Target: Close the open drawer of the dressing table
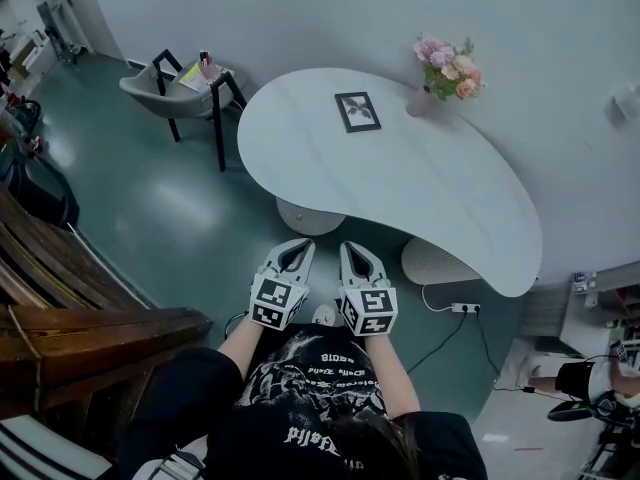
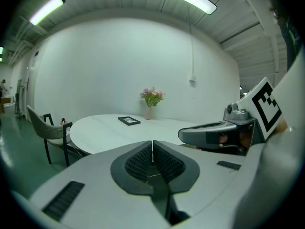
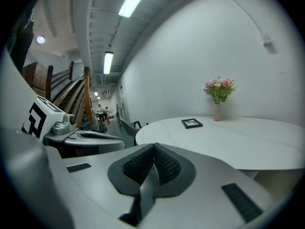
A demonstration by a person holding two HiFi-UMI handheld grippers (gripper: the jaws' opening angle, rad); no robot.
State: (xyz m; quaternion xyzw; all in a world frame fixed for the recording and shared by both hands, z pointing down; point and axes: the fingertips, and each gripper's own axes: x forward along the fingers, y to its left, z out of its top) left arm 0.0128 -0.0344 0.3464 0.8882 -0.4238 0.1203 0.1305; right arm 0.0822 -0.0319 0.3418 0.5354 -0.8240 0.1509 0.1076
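Note:
The white curved dressing table [image 1: 440, 203] stands against the wall ahead of me, bearing a black picture frame [image 1: 357, 111] and a pink vase of flowers [image 1: 447, 73]. No open drawer shows in any view. My left gripper [image 1: 298, 247] and right gripper [image 1: 352, 250] hang side by side just short of the table's near edge, above the floor. Both are shut with nothing between their pads. In the left gripper view the left gripper [image 2: 152, 144] has its ribbed pads pressed together in front of the table [image 2: 109, 130]. The right gripper view shows the right gripper [image 3: 154, 149] likewise, with the table [image 3: 228, 137] ahead.
A grey chair [image 1: 180, 88] stands left of the table. Two round pedestals [image 1: 436, 263] hold the table up. A power strip [image 1: 462, 308] with cables lies on the floor at the right. A wooden staircase [image 1: 60, 308] fills the left side, and gear sits at the far right.

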